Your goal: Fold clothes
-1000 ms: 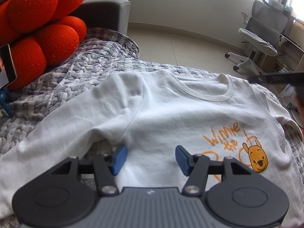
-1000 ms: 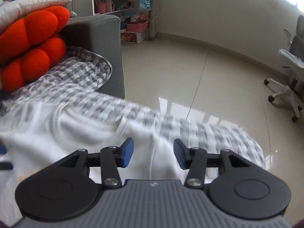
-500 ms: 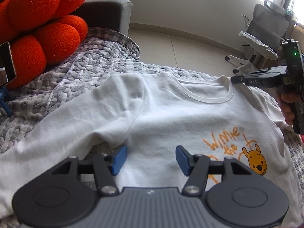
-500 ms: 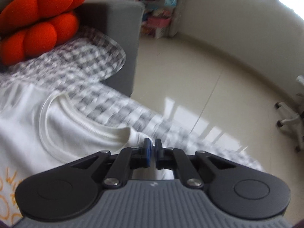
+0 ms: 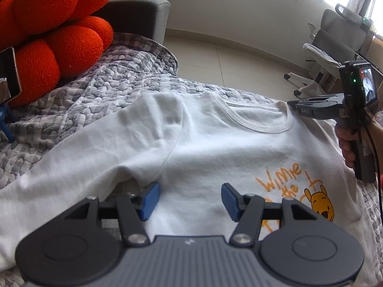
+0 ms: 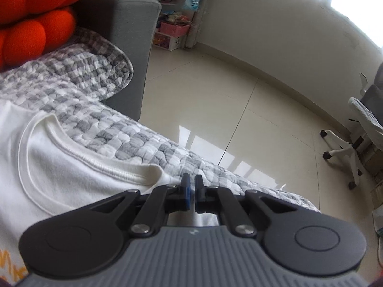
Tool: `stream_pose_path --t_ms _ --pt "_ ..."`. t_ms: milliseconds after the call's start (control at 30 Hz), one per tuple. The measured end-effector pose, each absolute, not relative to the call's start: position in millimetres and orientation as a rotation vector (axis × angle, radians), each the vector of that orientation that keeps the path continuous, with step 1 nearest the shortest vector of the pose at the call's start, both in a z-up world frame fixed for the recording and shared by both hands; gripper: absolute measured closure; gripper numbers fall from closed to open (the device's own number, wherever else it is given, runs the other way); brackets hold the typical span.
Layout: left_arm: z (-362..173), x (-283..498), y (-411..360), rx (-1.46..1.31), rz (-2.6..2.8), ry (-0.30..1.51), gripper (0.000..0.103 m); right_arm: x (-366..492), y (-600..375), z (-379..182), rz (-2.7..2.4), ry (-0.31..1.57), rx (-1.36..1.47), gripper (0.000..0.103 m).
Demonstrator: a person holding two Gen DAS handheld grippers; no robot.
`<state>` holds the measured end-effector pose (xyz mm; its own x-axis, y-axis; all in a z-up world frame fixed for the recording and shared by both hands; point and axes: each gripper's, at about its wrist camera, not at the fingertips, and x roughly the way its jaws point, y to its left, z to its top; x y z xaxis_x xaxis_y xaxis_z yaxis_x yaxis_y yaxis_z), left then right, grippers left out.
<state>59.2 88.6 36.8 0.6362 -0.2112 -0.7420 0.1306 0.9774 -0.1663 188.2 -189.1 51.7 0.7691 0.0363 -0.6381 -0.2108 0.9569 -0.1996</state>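
White shirt (image 5: 215, 143) lies spread; right tool (image 6: 191, 191) pinches its shoulder beside the collar (image 5: 261, 123), left tool (image 5: 188, 201) gapes wide below. Thin pinch may slip when lifted.

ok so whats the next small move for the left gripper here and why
Probably close the left gripper on the white cotton t-shirt: its jaws stand open over the fabric near the armpit, while the right gripper looks shut on the shoulder beside the collar, so only one side is held.
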Motion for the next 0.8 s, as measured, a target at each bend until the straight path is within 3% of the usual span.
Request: stream_pose_path --t_ms 133,567,800 --pt "37 59 88 -0.097 -0.195 0.860 0.044 182 -191 63 0.111 0.658 -0.222 0.084" --pt "38 60 87 -0.105 -0.182 0.861 0.044 109 -254 106 0.040 0.749 0.106 0.084" --pt "47 58 84 -0.113 -0.158 0.782 0.044 69 -244 112 0.081 0.735 0.148 0.084"
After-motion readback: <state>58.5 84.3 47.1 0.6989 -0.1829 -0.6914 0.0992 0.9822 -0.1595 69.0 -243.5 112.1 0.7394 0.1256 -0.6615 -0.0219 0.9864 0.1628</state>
